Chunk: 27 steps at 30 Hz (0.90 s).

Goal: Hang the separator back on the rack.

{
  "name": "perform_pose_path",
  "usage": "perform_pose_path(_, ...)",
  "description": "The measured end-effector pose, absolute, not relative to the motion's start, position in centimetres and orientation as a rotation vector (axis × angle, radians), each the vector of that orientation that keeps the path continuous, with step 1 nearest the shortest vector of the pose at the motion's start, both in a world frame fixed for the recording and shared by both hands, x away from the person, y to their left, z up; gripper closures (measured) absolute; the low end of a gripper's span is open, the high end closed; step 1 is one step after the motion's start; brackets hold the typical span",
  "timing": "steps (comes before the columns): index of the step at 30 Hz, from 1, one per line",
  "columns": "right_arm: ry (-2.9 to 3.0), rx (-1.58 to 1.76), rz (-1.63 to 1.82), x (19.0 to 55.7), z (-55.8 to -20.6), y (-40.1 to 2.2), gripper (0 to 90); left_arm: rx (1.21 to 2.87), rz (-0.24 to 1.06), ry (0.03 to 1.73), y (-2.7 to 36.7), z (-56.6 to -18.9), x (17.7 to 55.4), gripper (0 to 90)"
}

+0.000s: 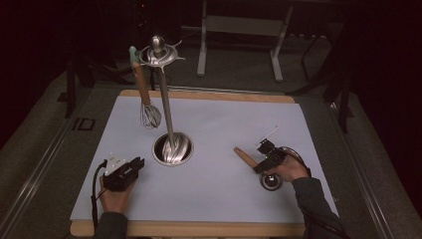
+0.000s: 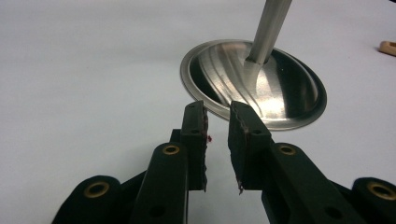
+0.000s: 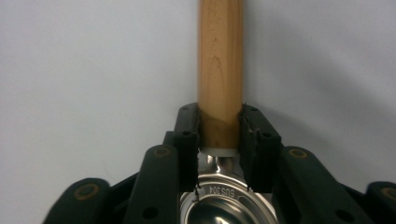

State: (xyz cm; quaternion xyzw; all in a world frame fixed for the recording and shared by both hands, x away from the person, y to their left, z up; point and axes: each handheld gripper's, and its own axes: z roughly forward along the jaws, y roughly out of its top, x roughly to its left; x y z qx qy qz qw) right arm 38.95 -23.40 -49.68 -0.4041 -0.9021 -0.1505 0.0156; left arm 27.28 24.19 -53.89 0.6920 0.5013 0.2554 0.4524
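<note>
Here the right gripper (image 3: 219, 135) is clamping a wooden-handled ladle (image 3: 219, 60), its steel bowl, stamped "SUS304", being cut off below; the left gripper (image 2: 217, 135) is resting narrowly parted, empty.

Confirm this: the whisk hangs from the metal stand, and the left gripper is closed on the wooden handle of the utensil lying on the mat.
Wrong gripper. The right gripper is closed on the wooden handle, as the right gripper view shows; the left gripper holds nothing, near the stand's base. The whisk does hang from the metal stand.
</note>
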Motion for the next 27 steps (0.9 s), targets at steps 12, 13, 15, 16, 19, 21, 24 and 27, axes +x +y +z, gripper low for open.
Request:
perform_pose_path(12,-2.738,-1.299,-0.704,38.7,-49.8,-23.8,71.0,1.706,0.631,1.238,24.2,-53.9,27.3,76.6)
perform_pose_path(13,-2.733,-1.29,-0.725,38.6,-49.8,-23.8,71.0,1.706,0.631,1.238,24.2,-53.9,27.3,76.6)
perform_pose_path(15,-2.728,-1.277,-0.755,38.5,-49.7,-23.7,71.0,1.706,0.63,1.238,24.2,-53.9,27.3,76.6)
perform_pose_path(16,-2.728,-1.262,-0.772,38.5,-49.7,-23.6,71.0,1.707,0.63,1.238,24.2,-53.9,27.3,76.6)
perform_pose_path(19,-2.739,-1.216,-0.823,38.3,-49.6,-23.2,71.1,1.706,0.629,1.237,24.2,-53.9,27.3,76.6)
perform_pose_path(21,-2.751,-1.194,-0.848,38.2,-49.5,-22.9,71.0,1.705,0.629,1.237,24.2,-53.9,27.3,76.6)
perform_pose_path(24,-2.757,-1.159,-0.899,38.1,-49.4,-22.5,71.1,1.705,0.628,1.237,24.2,-53.9,27.3,76.6)
perform_pose_path(27,-2.771,-1.105,-0.962,37.9,-49.1,-22.0,71.1,1.705,0.628,1.237,24.2,-53.9,27.3,76.6)
